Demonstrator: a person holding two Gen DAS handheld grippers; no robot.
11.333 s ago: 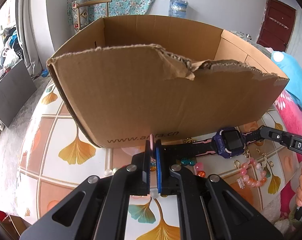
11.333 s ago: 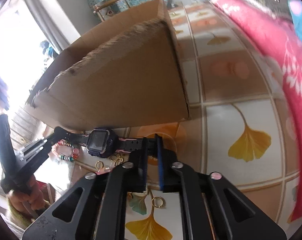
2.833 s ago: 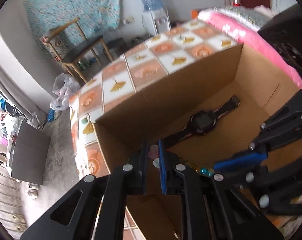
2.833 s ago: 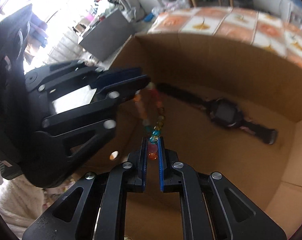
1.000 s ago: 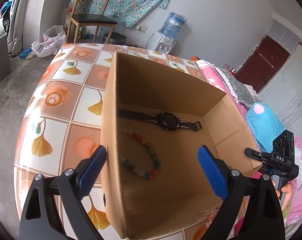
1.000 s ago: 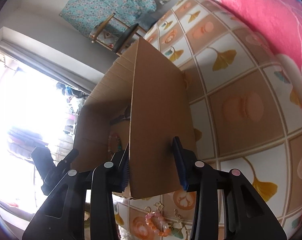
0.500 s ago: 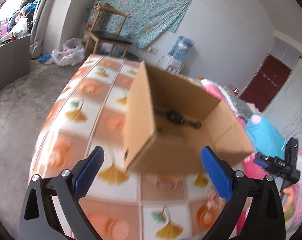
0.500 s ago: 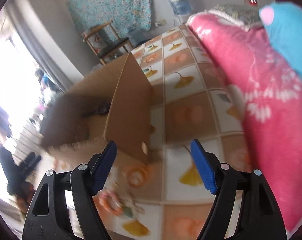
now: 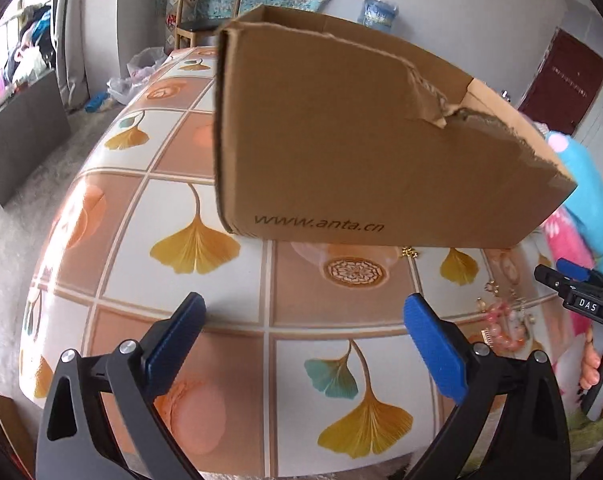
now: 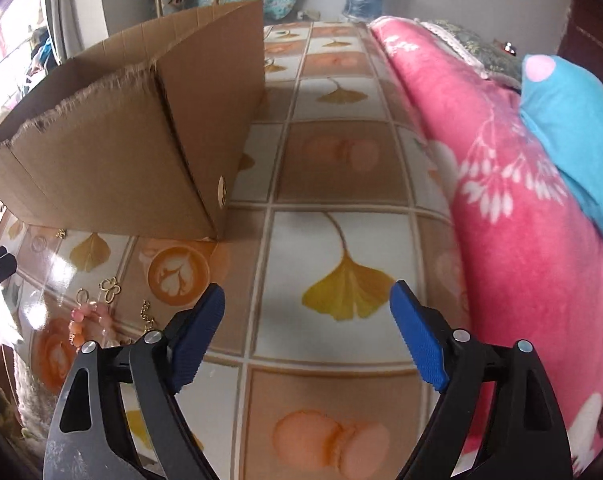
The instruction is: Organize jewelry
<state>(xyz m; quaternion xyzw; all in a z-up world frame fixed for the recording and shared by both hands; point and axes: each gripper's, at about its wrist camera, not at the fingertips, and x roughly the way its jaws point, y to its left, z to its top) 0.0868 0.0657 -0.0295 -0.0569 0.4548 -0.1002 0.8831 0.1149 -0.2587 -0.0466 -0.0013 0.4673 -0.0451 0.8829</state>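
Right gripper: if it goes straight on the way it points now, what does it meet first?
Probably the bare tablecloth, around the yellow leaf print. The right gripper is open with nothing between; the cardboard box stands off left.

Grey walls (image 9: 453, 8), wooden chair (image 9: 205, 4), dark-red door (image 9: 563, 80)

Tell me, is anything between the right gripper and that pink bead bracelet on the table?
Nothing visible blocks it. The pink bead bracelet lies on the open table, just left of the right gripper, with small gold pieces beside it. The cardboard box stands farther back. Both jaws have just been opening, empty.
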